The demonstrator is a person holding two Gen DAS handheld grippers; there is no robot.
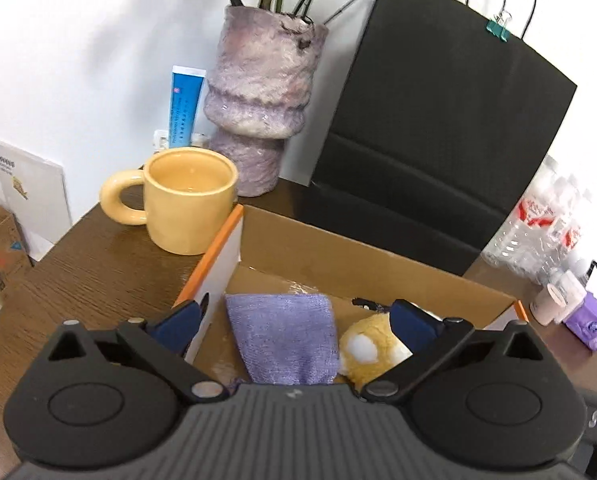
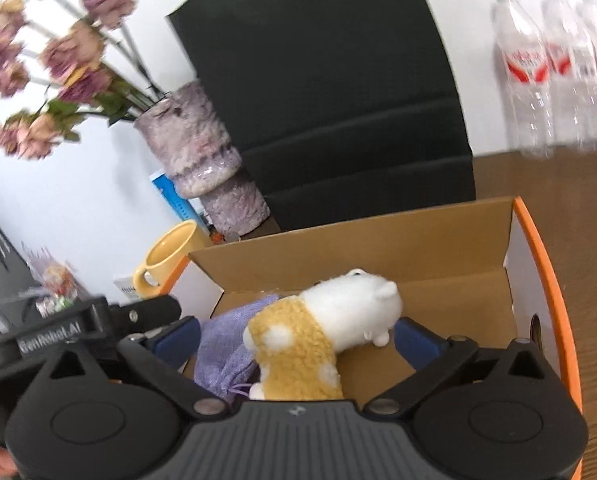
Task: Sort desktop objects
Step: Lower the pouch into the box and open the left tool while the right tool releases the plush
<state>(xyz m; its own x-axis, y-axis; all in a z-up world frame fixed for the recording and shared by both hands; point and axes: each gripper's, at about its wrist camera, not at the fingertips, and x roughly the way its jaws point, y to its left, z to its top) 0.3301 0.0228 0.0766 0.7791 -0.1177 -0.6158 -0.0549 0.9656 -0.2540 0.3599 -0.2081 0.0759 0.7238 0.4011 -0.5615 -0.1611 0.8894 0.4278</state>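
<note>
An open cardboard box (image 1: 338,256) with orange edges sits on the wooden desk. Inside lie a purple cloth pouch (image 1: 284,338) and a yellow and white plush toy (image 1: 372,346). My left gripper (image 1: 298,316) is open above the box, its fingers either side of the pouch and touching nothing. In the right wrist view the box (image 2: 378,258) holds the plush toy (image 2: 322,328) and the pouch (image 2: 226,344). My right gripper (image 2: 298,332) is open, with the plush between its fingers and no pad visibly pressing on it.
A yellow mug (image 1: 186,200) stands left of the box. Behind it are a purple vase (image 1: 258,92) with flowers, a blue tube (image 1: 184,106) and a black paper bag (image 1: 438,128). Plastic water bottles (image 2: 554,68) and small items (image 1: 578,308) stand to the right.
</note>
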